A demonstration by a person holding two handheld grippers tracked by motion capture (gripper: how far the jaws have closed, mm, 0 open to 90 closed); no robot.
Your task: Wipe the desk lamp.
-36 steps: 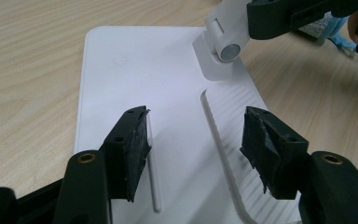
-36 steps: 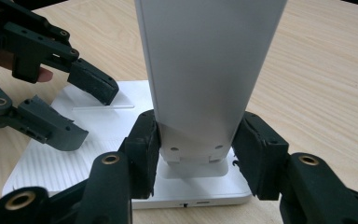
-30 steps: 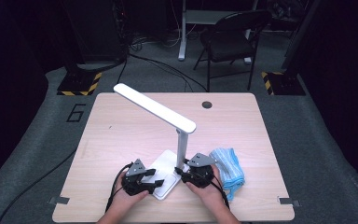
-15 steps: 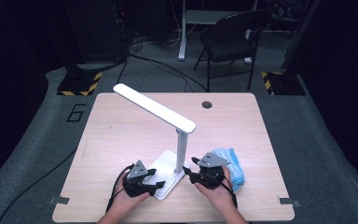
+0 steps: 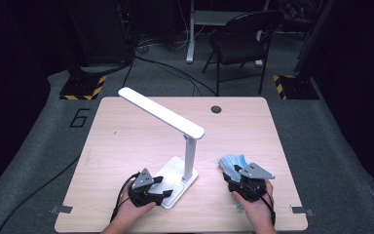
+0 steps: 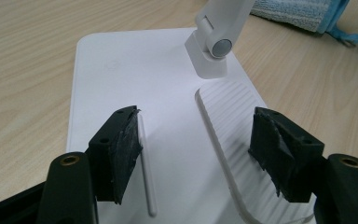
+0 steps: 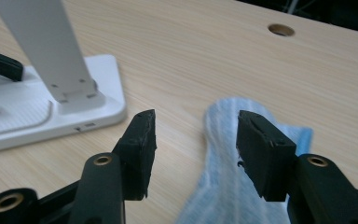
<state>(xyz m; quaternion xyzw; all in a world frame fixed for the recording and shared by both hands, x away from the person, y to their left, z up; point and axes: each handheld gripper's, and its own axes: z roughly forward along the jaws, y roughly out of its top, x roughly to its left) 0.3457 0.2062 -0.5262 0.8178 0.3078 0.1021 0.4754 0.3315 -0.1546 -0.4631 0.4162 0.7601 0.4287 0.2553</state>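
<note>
From high up, a white desk lamp (image 5: 175, 146) stands on the wooden worktop (image 5: 126, 141). The left tool (image 5: 148, 191) sits at the lamp's flat base. The right tool (image 5: 246, 181) is over a pile of blue face masks (image 5: 231, 163), to the right of the lamp.

In the left gripper view, the left tool (image 6: 196, 140) has just been opening, and nothing is pinched over the white base (image 6: 135, 65).

In the right gripper view, the right tool (image 7: 196, 144) has just been opening too, released above a blue mask (image 7: 223, 186) lying flat.
</note>
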